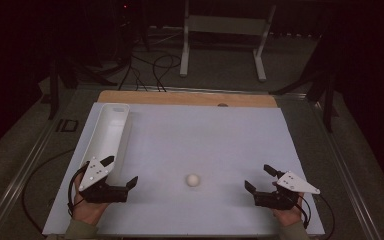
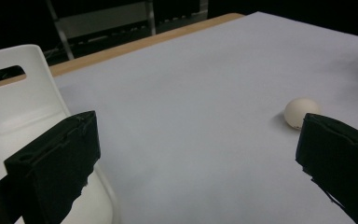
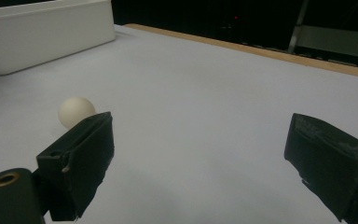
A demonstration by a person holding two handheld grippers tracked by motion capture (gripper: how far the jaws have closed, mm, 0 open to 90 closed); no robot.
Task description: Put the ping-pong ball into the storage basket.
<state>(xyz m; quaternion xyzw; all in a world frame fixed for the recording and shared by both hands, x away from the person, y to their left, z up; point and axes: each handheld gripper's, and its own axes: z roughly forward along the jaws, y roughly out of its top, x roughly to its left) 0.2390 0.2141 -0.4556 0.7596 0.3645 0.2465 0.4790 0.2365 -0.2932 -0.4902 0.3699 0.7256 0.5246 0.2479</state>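
Both hand-held grippers (image 1: 121,172) (image 1: 260,177) gape, ball (image 1: 193,180) lying between.

Our left tongs (image 2: 191,163) gape wide over the counter (image 2: 191,84). The ball (image 2: 300,112) sits at two o'clock, just behind one jaw. The white tray (image 2: 23,102) stands at ten o'clock.

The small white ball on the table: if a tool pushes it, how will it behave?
The ball is round and rests free on the flat white sheet, so it would probably roll away. It looks smooth and light, so it may slip from closing jaws.
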